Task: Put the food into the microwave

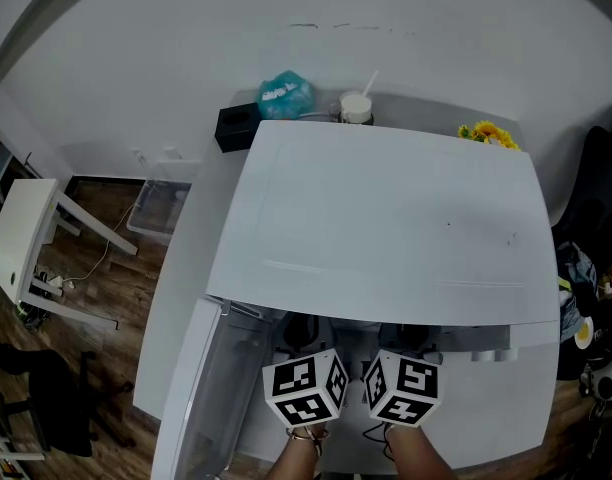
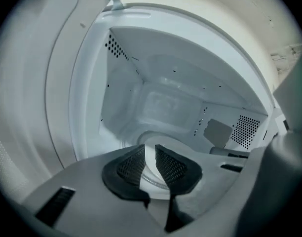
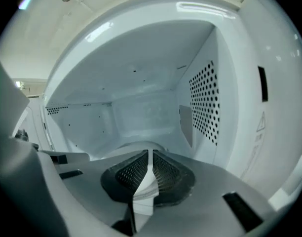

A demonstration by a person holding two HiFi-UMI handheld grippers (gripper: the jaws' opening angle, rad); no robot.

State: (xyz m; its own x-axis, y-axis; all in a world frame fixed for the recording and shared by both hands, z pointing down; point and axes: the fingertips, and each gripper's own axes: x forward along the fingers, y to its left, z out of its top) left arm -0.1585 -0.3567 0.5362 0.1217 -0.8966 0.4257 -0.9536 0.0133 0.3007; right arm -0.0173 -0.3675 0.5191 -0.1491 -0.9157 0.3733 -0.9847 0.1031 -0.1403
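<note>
One narrow slit parted the fingers of the left gripper, which pointed into the open cavity of the boxy white microwave. Through that slit showed a round white disc on the cavity floor (turntable or plate, I could not tell which). No food lay between the fingers, and none showed elsewhere in the left gripper view. There were only bare walls and a patch of perforated vent holes at the right.

In the right gripper view the right gripper also faced the cavity. Its fingers were almost together, with a sliver of white between them, and I could make out nothing pinched there. The same pale disc curved just beyond the tips.

From the head view the microwave stood on a pale worktop with its white door open to the left. Both grippers reached side by side under its top edge. Behind it sat a small black box, a crumpled teal bag, a white lidded cup with a straw and yellow flowers.

The food appeared in no view, so I judged the placing either finished or not begun. The next move called for backing both grippers straight out, clear of the door frame, then fetching the food or shutting the door.
</note>
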